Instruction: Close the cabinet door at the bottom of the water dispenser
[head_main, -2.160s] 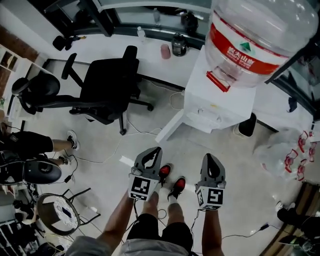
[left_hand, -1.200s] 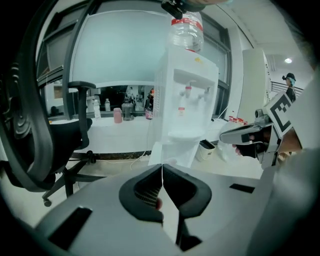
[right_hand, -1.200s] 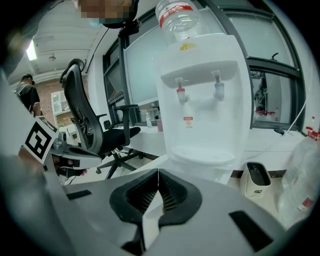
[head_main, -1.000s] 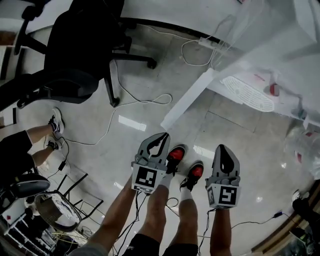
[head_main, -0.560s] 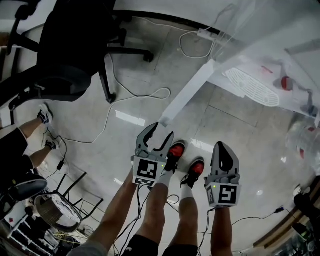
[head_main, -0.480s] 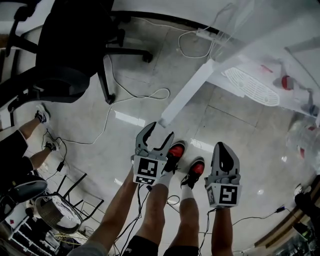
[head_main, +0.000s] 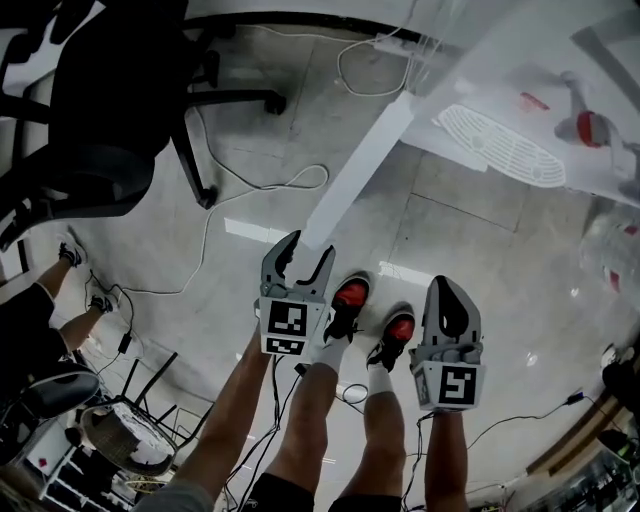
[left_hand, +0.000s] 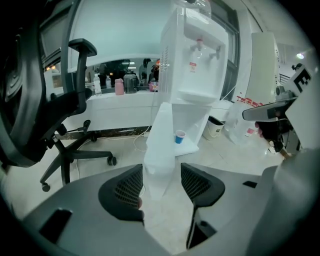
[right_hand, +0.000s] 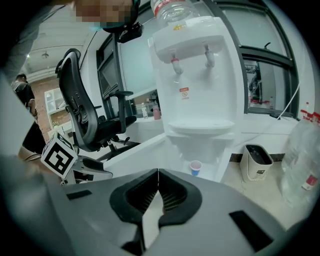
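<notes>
The water dispenser (left_hand: 192, 60) stands ahead with its white bottom cabinet door (head_main: 360, 170) swung wide open toward me. A small blue cup (left_hand: 179, 136) sits inside the open cabinet. My left gripper (head_main: 305, 250) is at the door's free end. In the left gripper view its jaws are opening, and the door's edge (left_hand: 159, 155) stands between the pads without being pressed. My right gripper (head_main: 446, 287) hangs shut and empty beside my right foot. In the right gripper view the dispenser (right_hand: 195, 75) and the cup (right_hand: 195, 167) lie beyond the right gripper's (right_hand: 158, 172) closed tips.
A black office chair (head_main: 90, 110) stands close on the left, with cables (head_main: 260, 190) trailing across the floor. A small waste bin (right_hand: 256, 160) and a plastic bag (right_hand: 300, 155) sit right of the dispenser. My red shoes (head_main: 350, 298) are between the grippers.
My left gripper went from shut to open and sank toward the door's free edge, which now sits between its jaws. The right gripper lowered slightly and stayed shut.
</notes>
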